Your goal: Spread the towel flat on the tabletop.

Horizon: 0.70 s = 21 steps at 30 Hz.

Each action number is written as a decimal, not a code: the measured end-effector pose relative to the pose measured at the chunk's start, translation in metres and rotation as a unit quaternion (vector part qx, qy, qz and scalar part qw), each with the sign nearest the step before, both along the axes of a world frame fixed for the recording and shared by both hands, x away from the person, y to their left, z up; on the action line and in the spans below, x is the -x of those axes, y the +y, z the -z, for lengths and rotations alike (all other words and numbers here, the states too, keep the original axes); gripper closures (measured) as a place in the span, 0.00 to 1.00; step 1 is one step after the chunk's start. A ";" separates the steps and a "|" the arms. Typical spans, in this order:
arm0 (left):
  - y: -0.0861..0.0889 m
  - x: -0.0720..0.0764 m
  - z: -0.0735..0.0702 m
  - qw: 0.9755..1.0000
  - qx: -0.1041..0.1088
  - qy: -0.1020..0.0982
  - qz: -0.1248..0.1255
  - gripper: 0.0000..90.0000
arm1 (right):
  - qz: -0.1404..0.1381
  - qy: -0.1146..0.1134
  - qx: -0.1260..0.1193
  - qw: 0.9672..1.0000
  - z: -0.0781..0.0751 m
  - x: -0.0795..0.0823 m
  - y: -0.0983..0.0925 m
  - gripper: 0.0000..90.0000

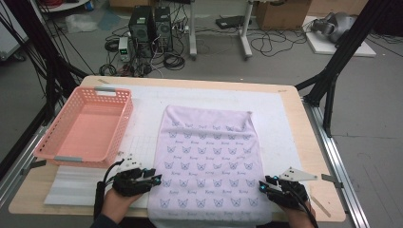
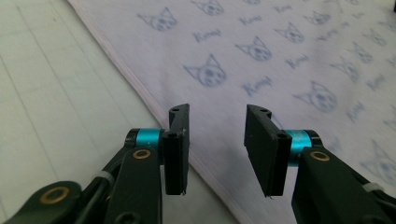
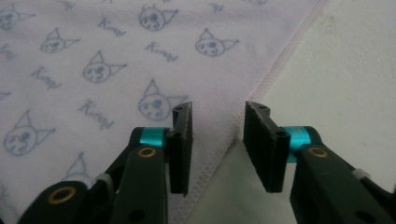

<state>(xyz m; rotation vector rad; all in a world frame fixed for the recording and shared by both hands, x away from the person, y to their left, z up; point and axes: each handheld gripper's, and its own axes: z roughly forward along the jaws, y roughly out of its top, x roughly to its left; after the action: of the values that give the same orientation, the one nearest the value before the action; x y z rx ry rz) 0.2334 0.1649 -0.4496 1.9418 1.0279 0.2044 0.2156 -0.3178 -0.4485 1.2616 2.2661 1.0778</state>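
The cloth (image 1: 209,161) is lying flat on the mat (image 1: 280,118), its near end hanging over the table edge; the left gripper (image 1: 157,179) and right gripper (image 1: 263,184) are hovering at its side hems, jaws apart, gripping nothing; closing too high is risking pinching air; uneven grabs could skew the fold.

Got a pink basket (image 1: 83,126) sitting on the left of my table (image 1: 311,156), over a white mat (image 1: 275,118). Past the far edge, two computer towers (image 1: 152,23) stand on the floor among tangled cables (image 1: 271,45).
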 end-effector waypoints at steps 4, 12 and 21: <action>-0.006 0.013 0.002 0.999 -0.030 -0.028 0.013 0.77 | -0.002 0.012 -0.009 1.000 0.000 0.004 0.001 0.96; 0.003 0.019 -0.006 0.999 -0.041 -0.028 0.020 0.98 | -0.012 0.020 0.002 1.000 -0.006 0.016 -0.006 0.98; 0.015 0.035 -0.007 0.999 -0.026 -0.007 0.034 0.87 | -0.034 0.056 -0.032 0.997 -0.013 0.036 -0.021 0.85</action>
<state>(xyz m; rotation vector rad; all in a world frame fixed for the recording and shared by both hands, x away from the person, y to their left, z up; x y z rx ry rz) 0.1985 0.1804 -0.4430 2.0173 0.9546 0.2074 0.1793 -0.3390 -0.4350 1.3099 2.3893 1.1395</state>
